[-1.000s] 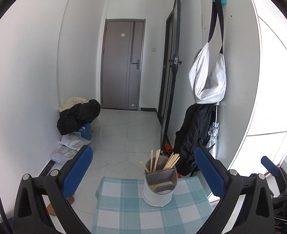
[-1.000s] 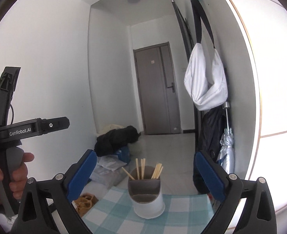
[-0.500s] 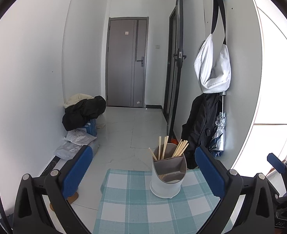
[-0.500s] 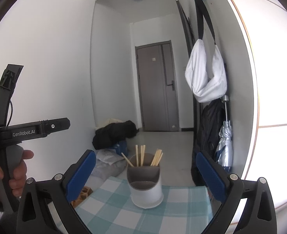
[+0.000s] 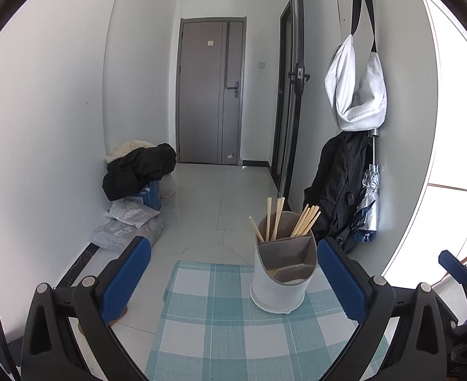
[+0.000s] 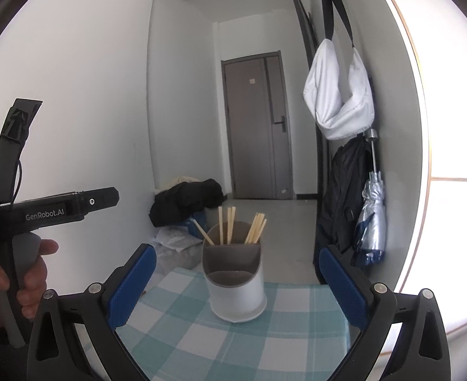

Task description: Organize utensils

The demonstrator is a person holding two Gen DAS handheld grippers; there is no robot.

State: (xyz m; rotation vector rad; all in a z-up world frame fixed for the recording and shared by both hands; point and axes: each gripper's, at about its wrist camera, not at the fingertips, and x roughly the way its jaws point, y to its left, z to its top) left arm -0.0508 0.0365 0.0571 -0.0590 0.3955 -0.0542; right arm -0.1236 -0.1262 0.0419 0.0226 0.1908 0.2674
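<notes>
Right now both grippers are hovering empty over the checked tablecloth [image 5: 220, 324], each with its jaws spread wide and nothing between them. Taking the utensil holder [image 5: 282, 276] as the landmark, the left gripper [image 5: 233, 281] is pointing at it from the near side with the holder sitting towards its right finger, while the right gripper [image 6: 235, 281] is framing it almost centrally. Wooden chopsticks [image 6: 230, 227] are standing in the holder's rear compartments, leaning apart in two loose groups; something pale may be lying in the front compartment, though the left wrist view is too dim there to be sure. No loose utensils are showing on the cloth around the holder, so the sorting is probably close to finished or between picks. Whichever gripper is going next would need to find any remaining utensil outside these views, or close gently on one chopstick and shift it to the matching compartment.
</notes>
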